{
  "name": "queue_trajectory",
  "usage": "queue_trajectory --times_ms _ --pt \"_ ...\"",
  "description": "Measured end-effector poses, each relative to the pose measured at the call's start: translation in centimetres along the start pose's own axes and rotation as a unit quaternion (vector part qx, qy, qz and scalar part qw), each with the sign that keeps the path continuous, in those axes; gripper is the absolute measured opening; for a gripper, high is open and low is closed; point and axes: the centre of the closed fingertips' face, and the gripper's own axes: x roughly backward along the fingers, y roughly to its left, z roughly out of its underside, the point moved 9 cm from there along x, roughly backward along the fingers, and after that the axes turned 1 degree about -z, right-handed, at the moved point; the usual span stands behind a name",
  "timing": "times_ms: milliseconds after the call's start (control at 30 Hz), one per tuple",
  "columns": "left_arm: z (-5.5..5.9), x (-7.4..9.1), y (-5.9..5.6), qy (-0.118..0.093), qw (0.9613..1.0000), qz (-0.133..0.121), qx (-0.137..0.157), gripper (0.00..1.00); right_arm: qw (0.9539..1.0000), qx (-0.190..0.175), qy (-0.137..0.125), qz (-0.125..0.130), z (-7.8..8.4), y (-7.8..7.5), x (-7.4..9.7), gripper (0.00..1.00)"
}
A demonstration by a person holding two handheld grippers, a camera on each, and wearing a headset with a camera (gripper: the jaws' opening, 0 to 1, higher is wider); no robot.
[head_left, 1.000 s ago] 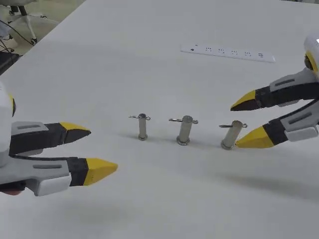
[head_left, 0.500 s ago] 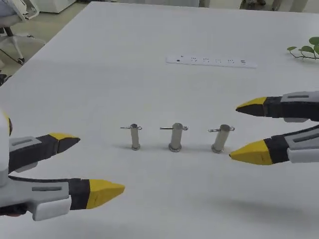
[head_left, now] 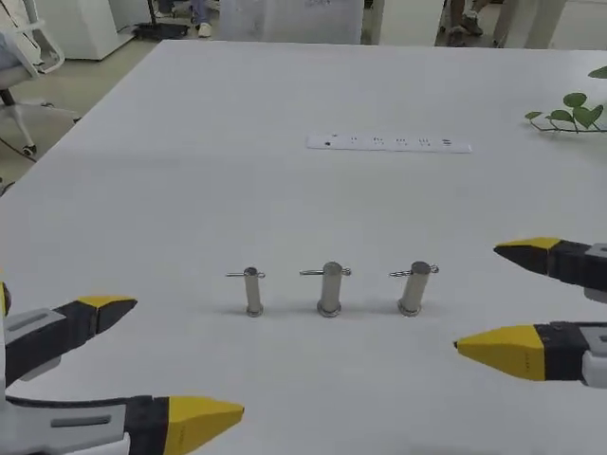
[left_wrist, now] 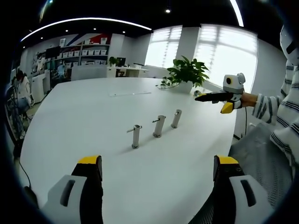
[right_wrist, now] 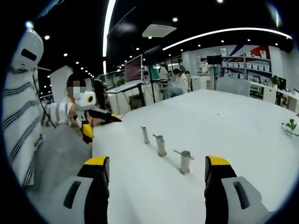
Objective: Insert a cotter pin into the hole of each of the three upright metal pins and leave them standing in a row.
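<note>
We hold our left gripper (head_left: 188, 358) low at the near left, jaws spread wide on nothing; our right gripper (head_left: 477, 297) hangs at the right, equally agape and empty. Between them, three metal pins (head_left: 330, 289) stand upright in a row on the white table (head_left: 285, 190), a cotter pin (head_left: 318, 272) through each head. Farther off lies a power strip (head_left: 389, 143), its markings too small to read, a plant (head_left: 569, 109) far right, and office shelves (left_wrist: 84, 52) beyond.

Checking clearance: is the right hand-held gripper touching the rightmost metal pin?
Apart. The head view shows bare table between the right hand-held gripper and the rightmost metal pin.
</note>
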Motion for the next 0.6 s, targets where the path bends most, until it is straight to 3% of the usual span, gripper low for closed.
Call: queue_trajectory --times_ms 267,367,600 --pt "0.2 0.1 0.1 0.01 0.9999 -0.003 0.011 0.99 0.999 -0.032 -0.002 0.031 1.4 0.7 0.9 0.94" --pt "-0.2 0.2 -0.1 -0.014 0.9998 -0.009 -0.014 0.99 0.998 -0.044 -0.003 0.044 1.9 0.8 1.4 0.99" --pt "-0.3 0.5 -0.1 -0.009 0.9999 -0.013 -0.005 0.99 0.9949 -0.072 -0.001 0.07 3.2 1.4 2.4 1.0"
